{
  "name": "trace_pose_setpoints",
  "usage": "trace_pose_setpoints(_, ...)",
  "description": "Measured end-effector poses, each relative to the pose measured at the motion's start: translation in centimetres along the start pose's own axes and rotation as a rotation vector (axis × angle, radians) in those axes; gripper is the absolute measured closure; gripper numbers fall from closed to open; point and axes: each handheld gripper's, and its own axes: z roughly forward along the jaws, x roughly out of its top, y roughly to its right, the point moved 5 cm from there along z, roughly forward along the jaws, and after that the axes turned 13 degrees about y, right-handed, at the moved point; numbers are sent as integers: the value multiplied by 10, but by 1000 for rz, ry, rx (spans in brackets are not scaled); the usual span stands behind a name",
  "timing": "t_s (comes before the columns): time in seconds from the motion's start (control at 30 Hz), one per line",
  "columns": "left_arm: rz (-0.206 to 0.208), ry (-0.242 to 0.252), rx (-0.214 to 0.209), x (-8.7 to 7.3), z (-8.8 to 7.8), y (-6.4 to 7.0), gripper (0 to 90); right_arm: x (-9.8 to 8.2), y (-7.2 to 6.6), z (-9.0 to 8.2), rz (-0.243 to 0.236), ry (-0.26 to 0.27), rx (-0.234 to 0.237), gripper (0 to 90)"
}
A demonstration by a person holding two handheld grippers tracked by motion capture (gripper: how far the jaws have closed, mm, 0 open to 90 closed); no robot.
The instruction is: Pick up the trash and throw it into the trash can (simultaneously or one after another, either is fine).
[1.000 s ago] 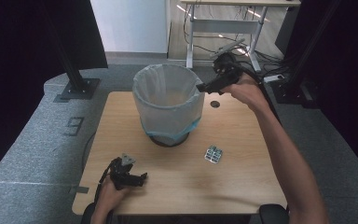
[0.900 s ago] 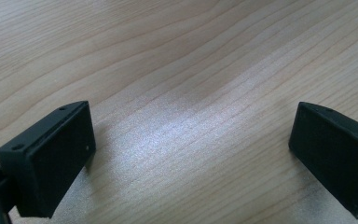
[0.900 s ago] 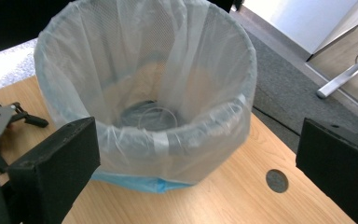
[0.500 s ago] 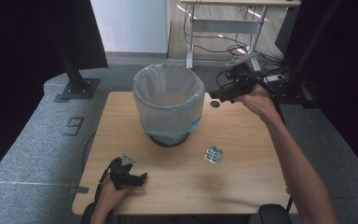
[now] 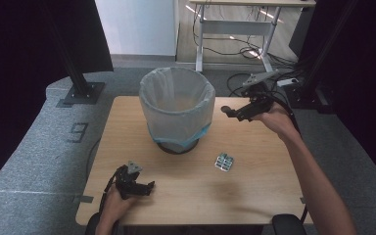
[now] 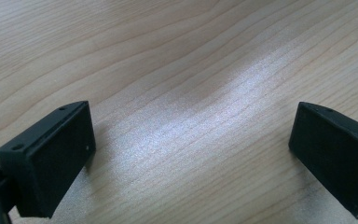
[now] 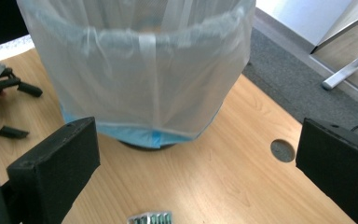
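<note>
Counter [image 5: 186,196]: pale wood-grain top with rounded corners, sitting on grey carpeted flooring; a small round grommet hole [image 7: 282,150] is showing near its far right corner.

Bin [image 5: 177,108]: round waste bin lined with a translucent bag [image 7: 144,70], standing upright toward the far edge of the counter, a little left of the middle; a blue band is showing through the liner just above the dark base.

Foil pack [image 5: 224,162]: small silvery blister-type pack lying flat on the counter — right of the bin's base and nearer the person, apart from the bin. In the right gripper view its top edge is peeking in at the bottom [image 7: 150,218], between the two jaws but well below them.

Left gripper [image 5: 136,186]: resting low at the near left corner of the counter, held in the person's left hand [image 5: 112,205]. Its own view is showing both black jaws spread wide over bare wood, with nothing between them.

Right gripper [image 5: 230,112]: being held up in the air over the far right part of the counter, just right of the bin's rim, pointing toward the bin. Jaws are standing wide apart and empty — the bin and counter are plainly visible between them.

Right hand [image 5: 274,117]: wrapped around the gripper's handle, forearm reaching in from the near right edge.

Background: black stand [image 5: 81,88] on the floor beyond the far left corner; a white desk frame [image 5: 235,29] and loose cables farther back.
</note>
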Motion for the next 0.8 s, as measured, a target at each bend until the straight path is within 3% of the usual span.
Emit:
trace_pose_setpoints(0.33, 0, 0, 1, 0, 0, 0, 1, -38, 0, 7, 32, -33, 1, 0)
trace_pose_setpoints(0.53, 0, 1, 2, 0, 0, 0, 1, -63, 1, 11, 48, -54, -32, 0)
trace_pose_setpoints(0.8, 1, -2, 1, 0, 0, 0, 1, -94, -1, 18, 64, -76, -39, 0)
